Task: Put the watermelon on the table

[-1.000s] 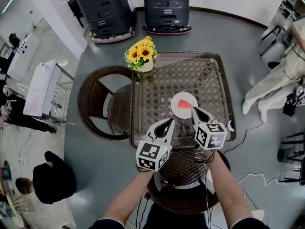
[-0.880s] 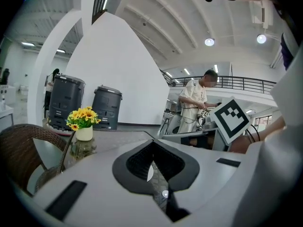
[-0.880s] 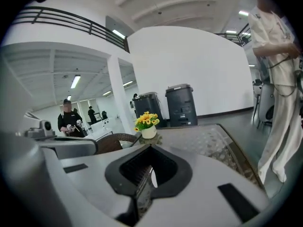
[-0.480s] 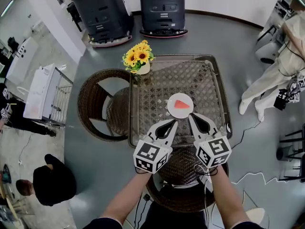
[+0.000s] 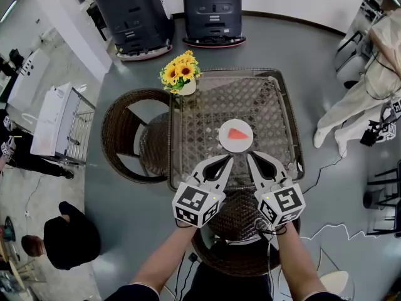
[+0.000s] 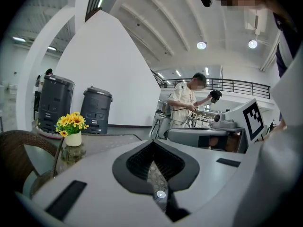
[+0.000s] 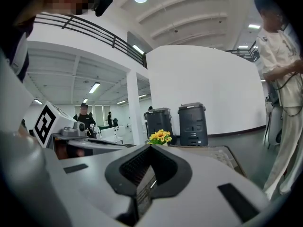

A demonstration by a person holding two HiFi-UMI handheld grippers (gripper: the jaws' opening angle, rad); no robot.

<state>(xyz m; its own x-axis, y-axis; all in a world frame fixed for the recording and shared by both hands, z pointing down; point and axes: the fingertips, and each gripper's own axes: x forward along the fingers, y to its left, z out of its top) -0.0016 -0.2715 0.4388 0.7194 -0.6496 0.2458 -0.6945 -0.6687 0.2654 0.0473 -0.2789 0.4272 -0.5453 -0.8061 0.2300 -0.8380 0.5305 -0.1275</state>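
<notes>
A red watermelon slice (image 5: 237, 133) lies on a white plate (image 5: 226, 141) on the glass-topped wicker table (image 5: 276, 99). Both grippers hang side by side near the table's front edge, just short of the plate and apart from it. My left gripper (image 5: 227, 161) is shut with nothing in it, its tips pointing toward the plate; in the left gripper view (image 6: 152, 142) its jaws meet at the tip. My right gripper (image 5: 251, 156) is shut and empty too, and the right gripper view (image 7: 150, 147) shows its jaws together. The slice is in neither gripper view.
A vase of yellow sunflowers (image 5: 182, 74) stands on the table's far left corner. Wicker chairs sit left of the table (image 5: 128, 137) and under my arms (image 5: 241, 231). Two dark machines (image 5: 213, 8) stand behind. A person (image 5: 360, 105) is at right, another (image 5: 62, 237) lower left.
Both grippers have drawn back from the plate toward me and risen. The right gripper, which was at the plate's rim, now hangs clear of it. Both stay shut.
</notes>
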